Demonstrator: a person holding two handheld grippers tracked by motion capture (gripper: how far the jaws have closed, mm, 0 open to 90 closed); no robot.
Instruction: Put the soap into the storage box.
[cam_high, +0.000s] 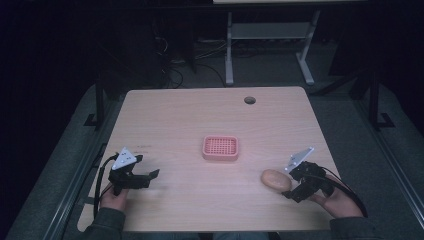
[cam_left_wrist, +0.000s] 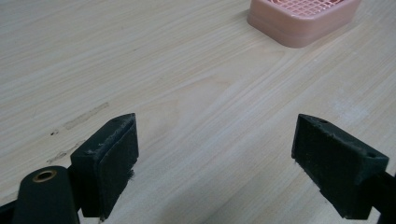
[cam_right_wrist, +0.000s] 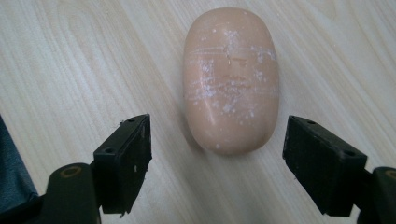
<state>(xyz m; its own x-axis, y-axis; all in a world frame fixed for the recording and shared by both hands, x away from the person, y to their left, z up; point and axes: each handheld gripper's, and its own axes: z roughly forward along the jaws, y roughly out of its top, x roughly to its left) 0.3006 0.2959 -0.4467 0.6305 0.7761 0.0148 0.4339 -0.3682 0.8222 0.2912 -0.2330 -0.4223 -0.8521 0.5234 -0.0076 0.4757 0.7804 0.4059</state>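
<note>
Black jaws rise right at the lens in the right gripper view, spread wide, and between them lies the soap bar (cam_right_wrist: 230, 81), a peach oval dusted with white specks and faint scratch lines. Its near end sits in the gap between the two pads, touching neither of them. From the high view, the right gripper (cam_high: 289, 191) is low at the table's (cam_high: 190, 115) right front, its tips just beside the soap bar (cam_high: 276, 180), which rests flat on the pale wood. Nothing is clamped; the tongs are apart.

Over on the other side, the left gripper (cam_high: 150, 176) is at the left front of the table, held in a hand (cam_high: 114, 200) with a dark sleeve behind it. Its jaws are also wide apart, bare wood grain between them in the left gripper view. Farther ahead of it sits the pink soap dish (cam_left_wrist: 303, 18), its grid top just visible. From above, the pink soap dish (cam_high: 220, 148) is at the table's middle, well apart from the left gripper and up-left of the soap.
</note>
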